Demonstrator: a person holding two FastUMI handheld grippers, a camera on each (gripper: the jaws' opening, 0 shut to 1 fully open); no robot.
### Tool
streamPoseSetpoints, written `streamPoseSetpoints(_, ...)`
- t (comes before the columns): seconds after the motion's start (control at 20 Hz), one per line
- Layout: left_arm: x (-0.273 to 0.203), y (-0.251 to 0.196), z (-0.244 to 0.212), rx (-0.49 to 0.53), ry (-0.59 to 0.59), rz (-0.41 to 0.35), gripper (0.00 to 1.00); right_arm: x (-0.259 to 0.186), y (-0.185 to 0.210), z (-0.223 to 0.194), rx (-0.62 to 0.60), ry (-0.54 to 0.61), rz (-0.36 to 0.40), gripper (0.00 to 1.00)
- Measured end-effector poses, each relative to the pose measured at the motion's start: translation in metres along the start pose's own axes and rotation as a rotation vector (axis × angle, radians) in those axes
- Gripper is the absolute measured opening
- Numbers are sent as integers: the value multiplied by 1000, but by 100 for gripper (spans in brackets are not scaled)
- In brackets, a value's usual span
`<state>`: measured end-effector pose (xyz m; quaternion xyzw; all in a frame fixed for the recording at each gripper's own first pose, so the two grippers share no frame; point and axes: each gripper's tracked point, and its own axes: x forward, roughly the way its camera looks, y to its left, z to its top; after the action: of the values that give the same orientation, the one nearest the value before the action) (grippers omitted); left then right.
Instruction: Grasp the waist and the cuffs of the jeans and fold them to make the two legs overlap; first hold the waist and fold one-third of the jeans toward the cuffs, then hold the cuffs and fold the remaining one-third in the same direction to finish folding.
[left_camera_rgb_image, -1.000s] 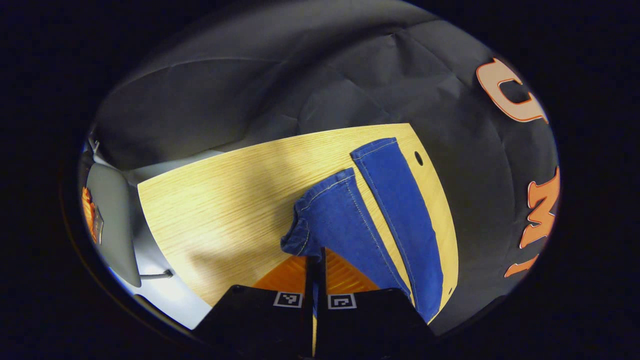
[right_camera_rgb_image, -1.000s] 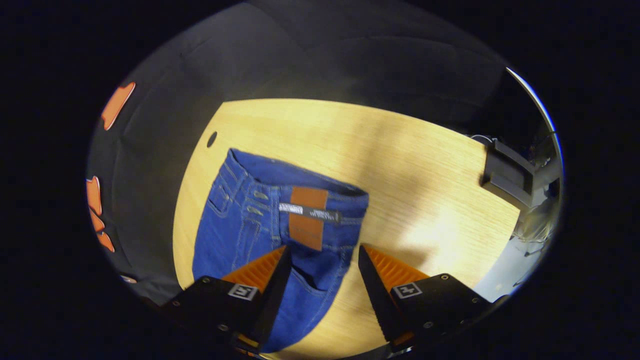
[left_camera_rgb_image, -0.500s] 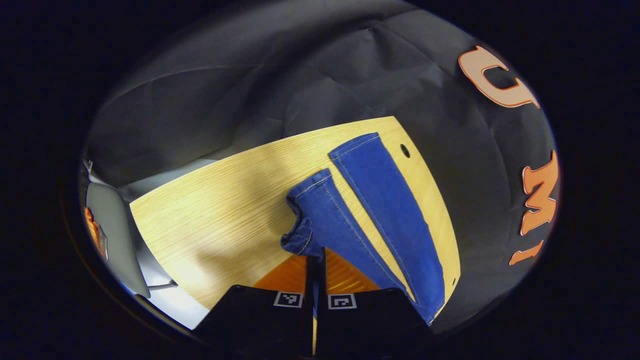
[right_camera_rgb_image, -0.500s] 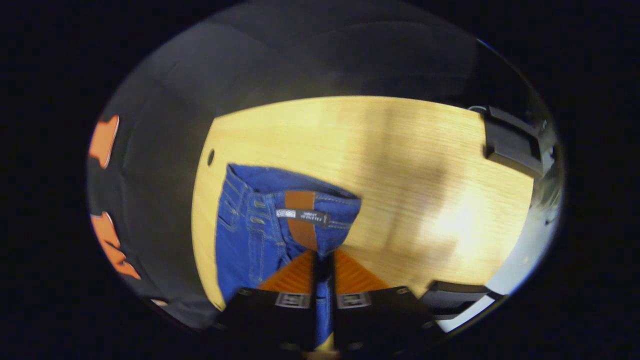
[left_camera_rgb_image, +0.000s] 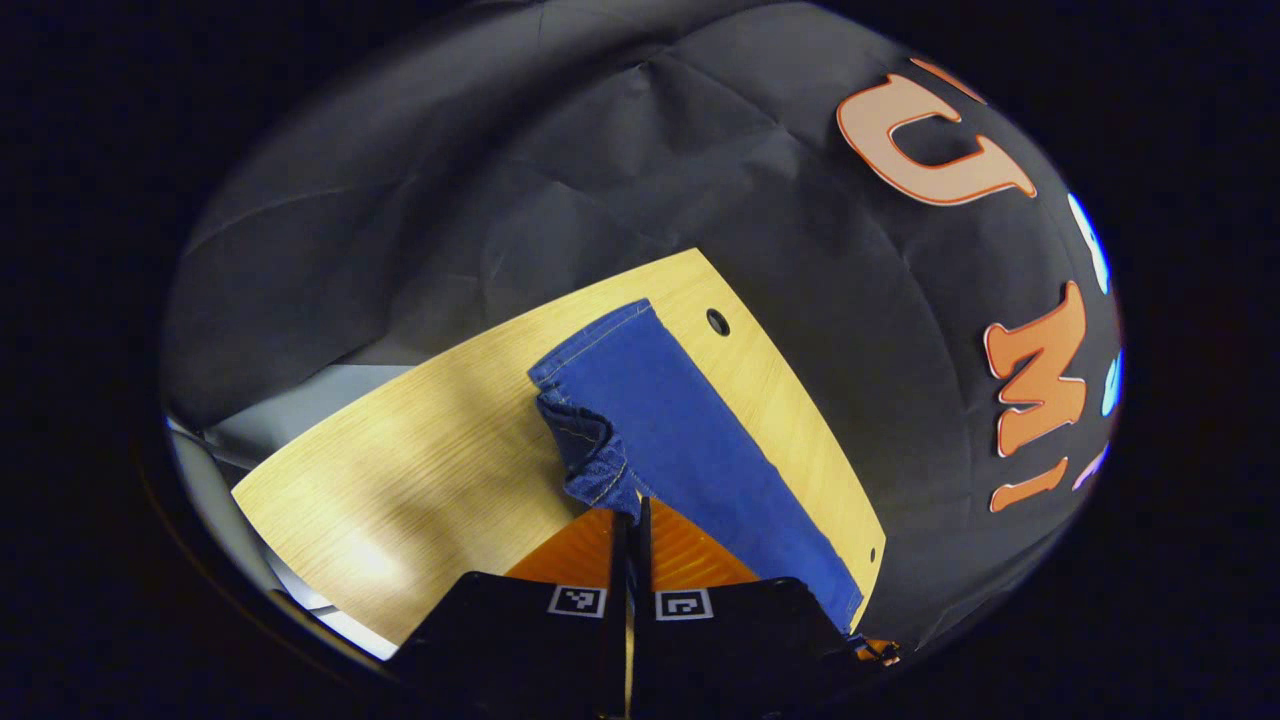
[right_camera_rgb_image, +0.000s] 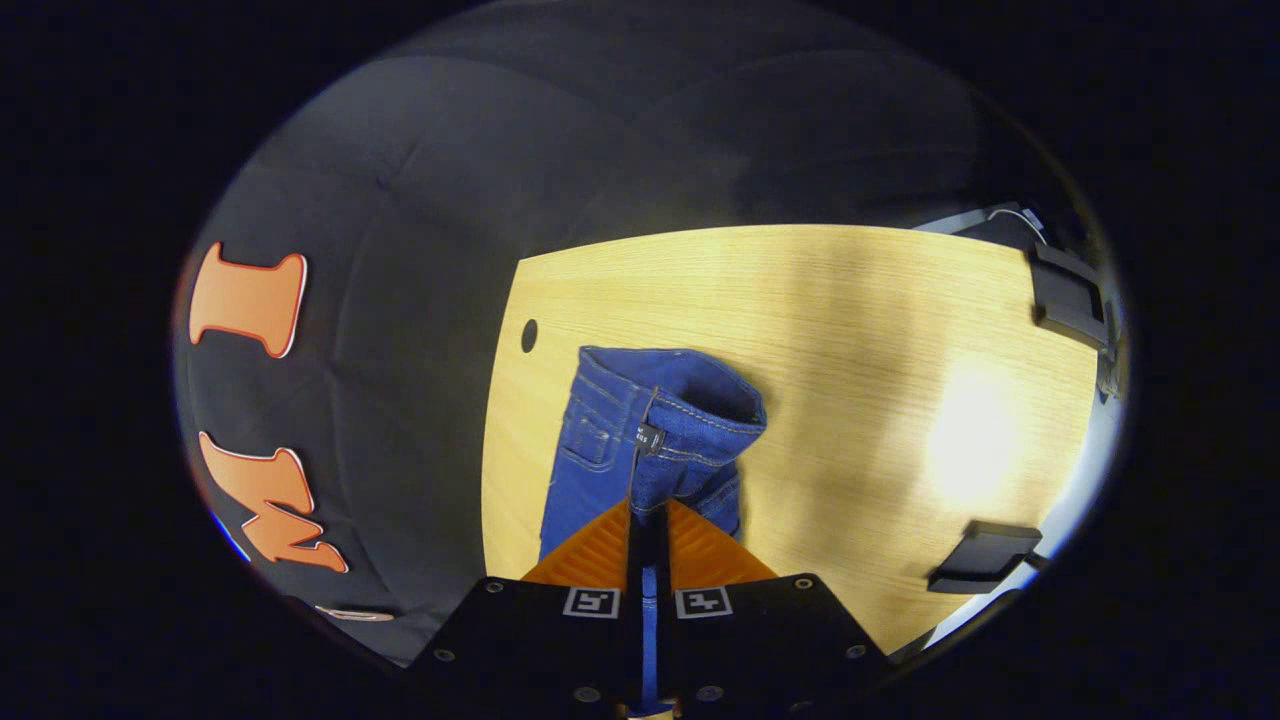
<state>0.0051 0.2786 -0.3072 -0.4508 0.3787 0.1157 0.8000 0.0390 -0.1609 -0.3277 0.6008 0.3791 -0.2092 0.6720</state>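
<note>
The left gripper (left_camera_rgb_image: 628, 520) pinched a jeans cuff (left_camera_rgb_image: 592, 478); the right gripper (right_camera_rgb_image: 648, 520) clamped the waistband (right_camera_rgb_image: 690, 440), both above the wooden table (right_camera_rgb_image: 850, 330). Matching seams and laying both ends down together would likely align the legs.

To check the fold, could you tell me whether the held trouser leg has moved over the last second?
Yes. In the left gripper view, the held leg now lies over the other leg, nearer the table hole; earlier they lay side by side.

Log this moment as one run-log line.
step: leg-over-leg fold | left gripper: shut on cuff | right gripper: shut on waist | jeans: lifted leg above flat leg on table
</note>
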Motion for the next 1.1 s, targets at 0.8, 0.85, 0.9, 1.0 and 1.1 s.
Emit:
streamPoseSetpoints(0.8,106,-42,81,92,80,113,5,76,89,26,12,42,-23,6)
streamPoseSetpoints(0.85,113,-44,82,102,93,125,5,84,92,28,12,45,-28,6)
streamPoseSetpoints(0.9,119,-43,85,117,101,141,5,92,94,30,14,46,-37,6)
streamPoseSetpoints(1.0,134,-44,95,120,103,175,5,108,99,31,17,52,-50,6)
streamPoseSetpoints(1.1,150,-47,99,118,110,187,6,123,106,32,10,61,-59,6)
